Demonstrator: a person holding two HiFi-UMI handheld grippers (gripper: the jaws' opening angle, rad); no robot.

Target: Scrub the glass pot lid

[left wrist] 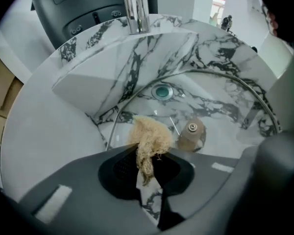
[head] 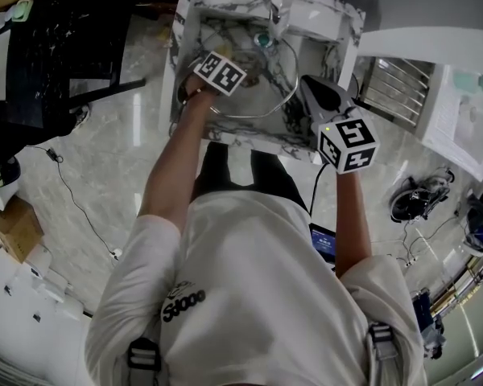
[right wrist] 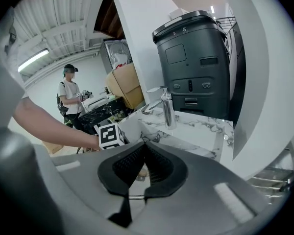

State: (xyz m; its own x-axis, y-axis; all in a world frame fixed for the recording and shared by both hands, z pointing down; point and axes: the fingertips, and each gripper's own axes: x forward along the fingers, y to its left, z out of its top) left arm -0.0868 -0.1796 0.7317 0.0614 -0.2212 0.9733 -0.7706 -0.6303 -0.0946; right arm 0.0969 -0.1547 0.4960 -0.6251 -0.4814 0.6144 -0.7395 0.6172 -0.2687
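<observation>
Your left tongs [left wrist: 147, 153] are clenched on a tuft of pale, fibrous scrubber [left wrist: 149, 135], which sticks out past the tips toward the glass pot lid [left wrist: 208, 106]. The lid stands tilted inside the marble sink [left wrist: 137, 48], its knob side facing your left tongs. Its metal rim [left wrist: 220, 74] arcs over the green drain [left wrist: 162, 91], which shows through the glass. The scrubber sits just left of the brown knob [left wrist: 192, 129], low on the lid; whether it presses on the glass cannot be told.

Your right tongs [right wrist: 143, 148] are at the far edge of the lid from your left ones. Their tips are closed together, with the lid's rim crossing low between the pads, so they grip the lid by its edge. From above, the right tongs [head: 320, 96] meet the rim at the right side of the sink, while your left arm reaches into the basin beside its left wall.

The chrome tap [right wrist: 166, 111] rises at the back of the sink, with a dark grey machine [right wrist: 196, 58] behind it. Another person [right wrist: 68, 97] stands well apart in the background.
</observation>
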